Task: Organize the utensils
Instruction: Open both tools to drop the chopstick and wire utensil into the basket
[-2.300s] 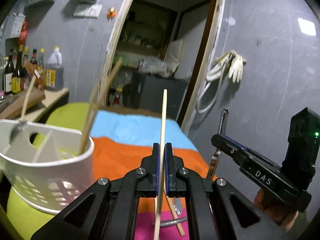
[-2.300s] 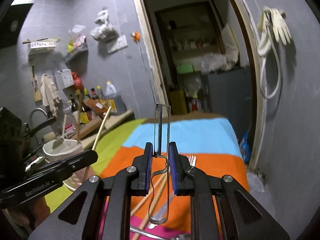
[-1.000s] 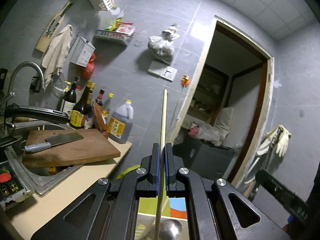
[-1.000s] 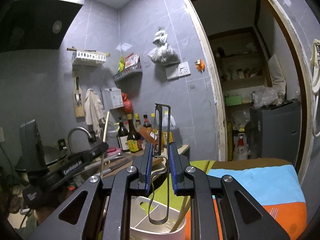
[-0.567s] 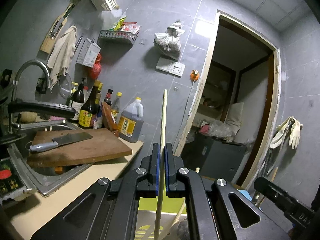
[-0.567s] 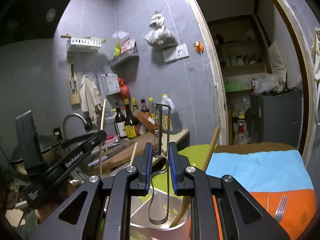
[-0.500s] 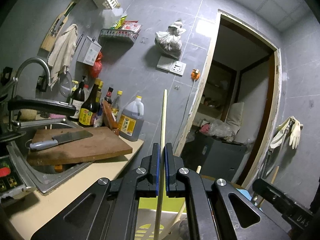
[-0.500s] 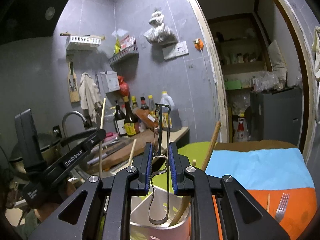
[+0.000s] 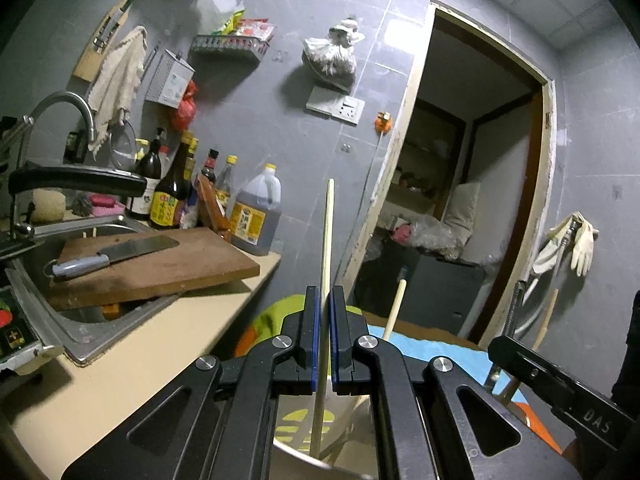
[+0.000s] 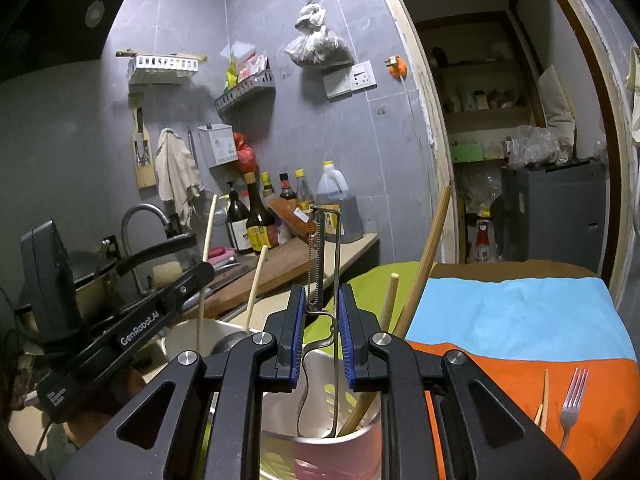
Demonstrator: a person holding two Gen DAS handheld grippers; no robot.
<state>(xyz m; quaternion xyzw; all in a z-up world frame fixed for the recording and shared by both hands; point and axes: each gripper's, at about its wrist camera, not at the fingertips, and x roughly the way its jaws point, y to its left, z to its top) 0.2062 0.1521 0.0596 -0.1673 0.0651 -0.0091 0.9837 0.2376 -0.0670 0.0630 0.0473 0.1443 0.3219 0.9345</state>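
Left wrist view: our left gripper point(image 9: 324, 336) pinches a slim, pale wooden chopstick point(image 9: 326, 248) between its blue pads, the stick upright, its lower end dipping into the white plastic utensil caddy point(image 9: 304, 458) at 6 o'clock. Right wrist view: our right gripper point(image 10: 322, 344) clamps a bent-wire metal whisk point(image 10: 324, 264) with a coiled spring edge, its loop hanging inside the same caddy point(image 10: 340, 446), whose wall is smooth and rounded. A thick brown wooden handle point(image 10: 424, 268) leans out of the caddy toward 1 o'clock, just beside our right finger.

Compared with half a second ago, both tools sit a little lower over the caddy, and the caddy rim has slid closer beneath us.

At 9 o'clock we see a worn wooden cutting board point(image 9: 160, 268) bearing a steel cleaver point(image 9: 116, 254), bridging a stainless sink point(image 9: 80, 332). Dark sauce bottles point(image 9: 168, 196) line the grey tiled wall. At 4 o'clock a steel fork point(image 10: 574, 396) lies on the striped cloth point(image 10: 512, 320), well apart from the caddy.
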